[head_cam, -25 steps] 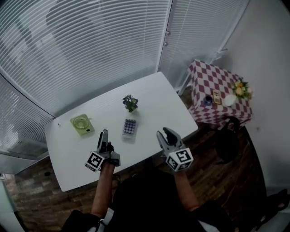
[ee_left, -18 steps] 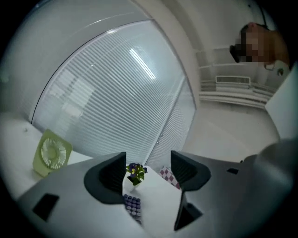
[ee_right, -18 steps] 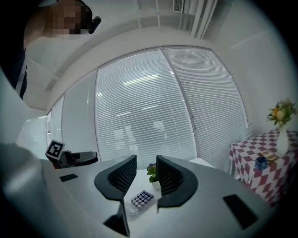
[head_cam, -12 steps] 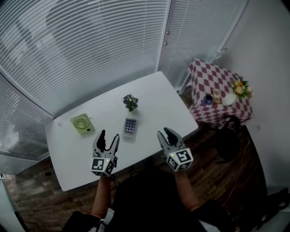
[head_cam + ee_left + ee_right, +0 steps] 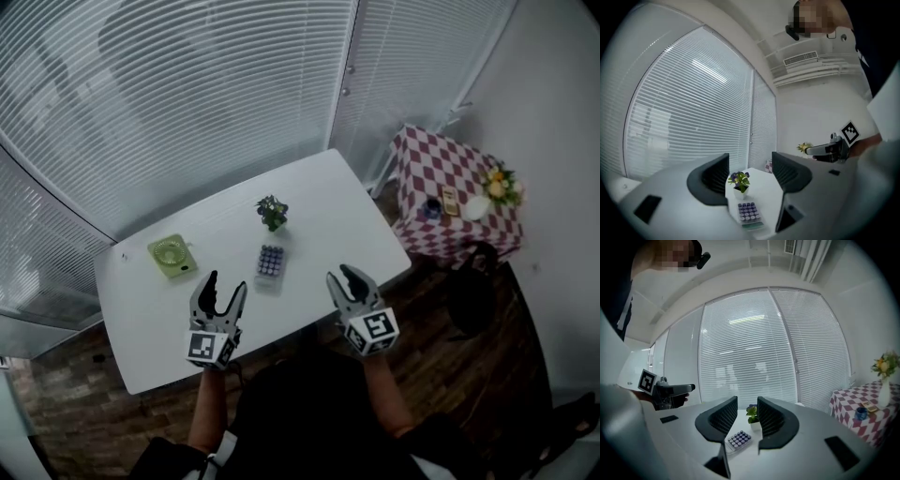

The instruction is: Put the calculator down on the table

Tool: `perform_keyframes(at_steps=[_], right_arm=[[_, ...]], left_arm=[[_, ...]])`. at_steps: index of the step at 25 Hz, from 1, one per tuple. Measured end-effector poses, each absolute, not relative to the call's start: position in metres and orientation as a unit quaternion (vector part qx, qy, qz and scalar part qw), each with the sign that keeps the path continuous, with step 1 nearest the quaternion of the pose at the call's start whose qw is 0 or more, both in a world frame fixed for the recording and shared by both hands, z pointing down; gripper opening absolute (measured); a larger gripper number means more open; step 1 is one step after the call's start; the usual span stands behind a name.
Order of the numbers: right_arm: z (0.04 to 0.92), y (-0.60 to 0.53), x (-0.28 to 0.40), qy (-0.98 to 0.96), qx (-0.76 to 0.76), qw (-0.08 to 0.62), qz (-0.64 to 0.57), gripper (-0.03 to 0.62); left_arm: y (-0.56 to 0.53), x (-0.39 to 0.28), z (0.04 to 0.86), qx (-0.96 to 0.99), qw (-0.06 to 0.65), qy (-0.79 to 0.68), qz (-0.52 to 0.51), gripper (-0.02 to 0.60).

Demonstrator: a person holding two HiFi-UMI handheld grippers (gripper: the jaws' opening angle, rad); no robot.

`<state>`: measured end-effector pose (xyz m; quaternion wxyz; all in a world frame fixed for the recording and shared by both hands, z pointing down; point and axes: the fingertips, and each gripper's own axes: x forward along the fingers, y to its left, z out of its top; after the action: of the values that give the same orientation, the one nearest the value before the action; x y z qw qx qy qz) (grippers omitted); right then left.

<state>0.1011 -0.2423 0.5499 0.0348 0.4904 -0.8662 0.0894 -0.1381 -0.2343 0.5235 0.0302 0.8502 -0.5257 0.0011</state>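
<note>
The calculator [image 5: 269, 263] lies flat on the white table [image 5: 323, 202], with rows of purple keys; it also shows in the left gripper view [image 5: 749, 214] and the right gripper view [image 5: 738, 440]. My left gripper [image 5: 218, 289] hovers over the table's near side, left of the calculator, open and empty, its jaws side by side. My right gripper [image 5: 349, 278] hangs near the table's front edge, right of the calculator, open with nothing between its jaws. Neither gripper touches the calculator.
A small potted plant [image 5: 272, 212] stands just behind the calculator. A green desk fan [image 5: 170, 256] lies at the table's left. A checked-cloth side table [image 5: 448, 178] with a flower vase [image 5: 500, 186] stands to the right. Window blinds run behind the table.
My left gripper has rolled from edge-on to jaws side by side and drawn back a little toward me. The right gripper and the calculator have stayed put.
</note>
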Motion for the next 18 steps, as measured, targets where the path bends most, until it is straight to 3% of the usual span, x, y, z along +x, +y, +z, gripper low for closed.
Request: perform_keyframes(at_steps=[5,8,18], right_arm=[[0.553,-0.24,0.099,-0.869,0.484,0.032,0.096,0.122],[0.549,-0.24,0.098,-0.869,0.483,0.026,0.101,0.015],[0.556,-0.243,0.096,-0.864,0.49,0.027,0.114,0.008]], left_arm=[[-0.233,-0.144,0.527,0.844,0.047,-0.534,-0.005,0.279],[-0.233,-0.153,0.532,0.84,0.062,-0.54,0.006,0.279],[-0.234,-0.164,0.534,0.839,0.063,-0.541,-0.005,0.279]])
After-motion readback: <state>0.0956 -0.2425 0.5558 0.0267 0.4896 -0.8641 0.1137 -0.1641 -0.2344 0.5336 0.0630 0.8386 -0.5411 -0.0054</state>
